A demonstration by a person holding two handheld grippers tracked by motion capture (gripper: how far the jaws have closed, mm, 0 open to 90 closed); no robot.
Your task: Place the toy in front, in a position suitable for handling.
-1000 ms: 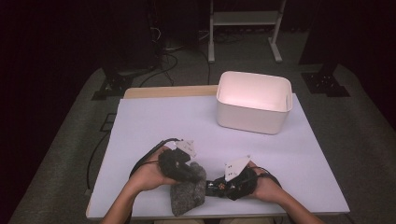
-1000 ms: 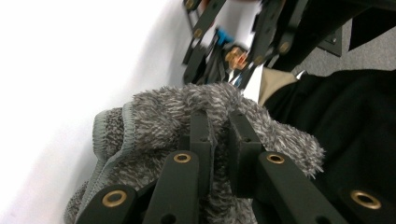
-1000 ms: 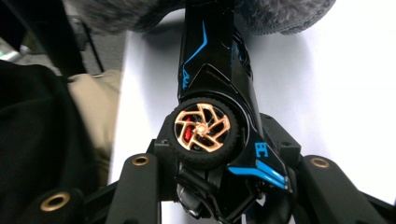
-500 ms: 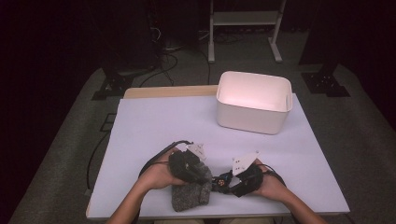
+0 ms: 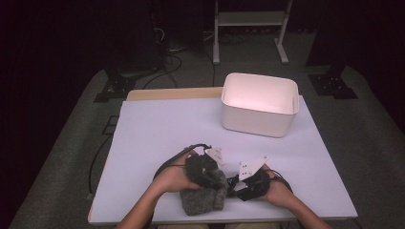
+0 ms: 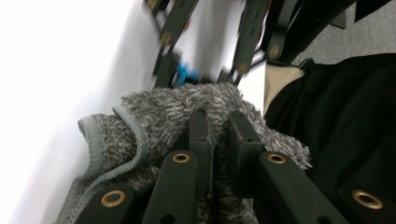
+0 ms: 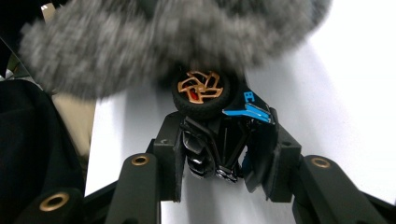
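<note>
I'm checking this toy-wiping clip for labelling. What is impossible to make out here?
- High view: black toy car too small, tucked behind fluffy grey cloth.
- Right hand-held gripper view: car body hidden by jaws; cloth blurred.
- Left hand-held gripper view: other gripper's linkage blurred, cut by top edge.

Grey carpet floor (image 5: 71, 143) – dark room, white metal stand (image 5: 248, 21) behind.
</note>
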